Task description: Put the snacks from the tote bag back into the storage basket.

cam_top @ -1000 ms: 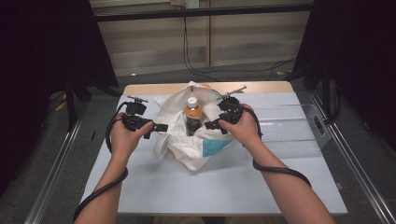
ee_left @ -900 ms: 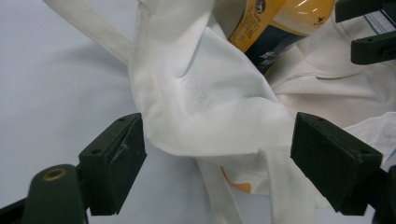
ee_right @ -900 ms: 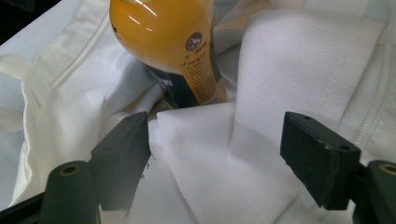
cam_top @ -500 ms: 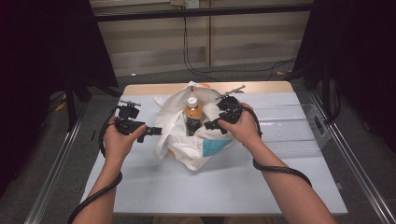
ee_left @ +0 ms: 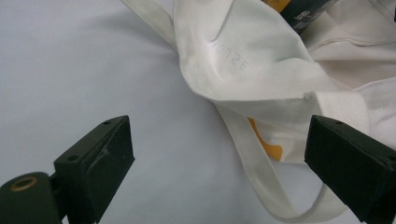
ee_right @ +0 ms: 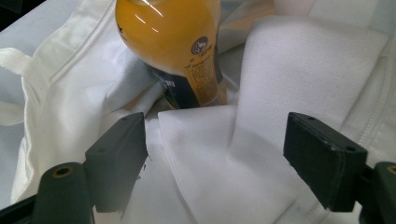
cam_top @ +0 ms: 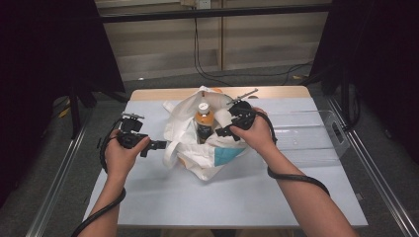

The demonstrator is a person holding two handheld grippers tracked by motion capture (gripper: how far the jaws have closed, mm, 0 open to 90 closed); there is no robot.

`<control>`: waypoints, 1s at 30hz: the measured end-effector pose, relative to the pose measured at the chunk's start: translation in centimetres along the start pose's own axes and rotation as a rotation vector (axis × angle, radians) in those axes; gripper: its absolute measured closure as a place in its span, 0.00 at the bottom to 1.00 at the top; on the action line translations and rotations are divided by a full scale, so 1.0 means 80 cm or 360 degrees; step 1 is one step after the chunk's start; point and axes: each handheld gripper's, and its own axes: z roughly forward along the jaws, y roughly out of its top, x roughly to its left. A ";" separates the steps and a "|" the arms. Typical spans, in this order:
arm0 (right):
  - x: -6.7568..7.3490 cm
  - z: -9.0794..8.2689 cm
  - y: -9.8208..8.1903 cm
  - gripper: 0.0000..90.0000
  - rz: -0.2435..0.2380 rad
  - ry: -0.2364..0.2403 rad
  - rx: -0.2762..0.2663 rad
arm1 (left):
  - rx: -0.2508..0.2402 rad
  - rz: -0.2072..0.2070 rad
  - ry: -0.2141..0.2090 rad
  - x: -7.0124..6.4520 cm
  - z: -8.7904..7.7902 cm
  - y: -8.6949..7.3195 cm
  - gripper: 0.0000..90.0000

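A white cloth bag (cam_top: 207, 158) lies crumpled mid-table, with an orange drink bottle (cam_top: 203, 121) standing in its mouth. My left gripper (cam_top: 159, 145) sits just left of the bag, low over the table. Its jaws have just been opening and stand wide apart. In the left gripper view (ee_left: 219, 154) the bag's strap (ee_left: 261, 172) and folded edge (ee_left: 243, 60) lie between the jaws, untouched by the pads. My right gripper (cam_top: 223, 132) is open over the bag's right side. Between its jaws (ee_right: 215, 140) lies loose white cloth (ee_right: 289, 70), with the bottle (ee_right: 177, 42) just beyond.
The pale table top (cam_top: 222, 202) has free room in front of the bag. A clear plastic box (cam_top: 316, 133) stands at the right, close to my right hand. Metal rails run along both sides of the table, and cables lie on the floor behind.
My left hand has pulled back to the left and toward me, away from the bag's edge, and its jaws stand wider. The right hand and the bottle have stayed put.
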 end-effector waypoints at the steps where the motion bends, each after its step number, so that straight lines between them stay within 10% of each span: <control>1: 0.001 0.000 0.001 0.24 0.0000 -0.0002 0.0001 | -0.0014 -0.0017 0.0006 0.000 0.000 -0.001 0.09; 30: 0.013 0.011 0.019 0.20 -0.0099 0.0035 -0.0012 | -0.0005 0.0010 0.0030 0.007 -0.006 -0.051 0.07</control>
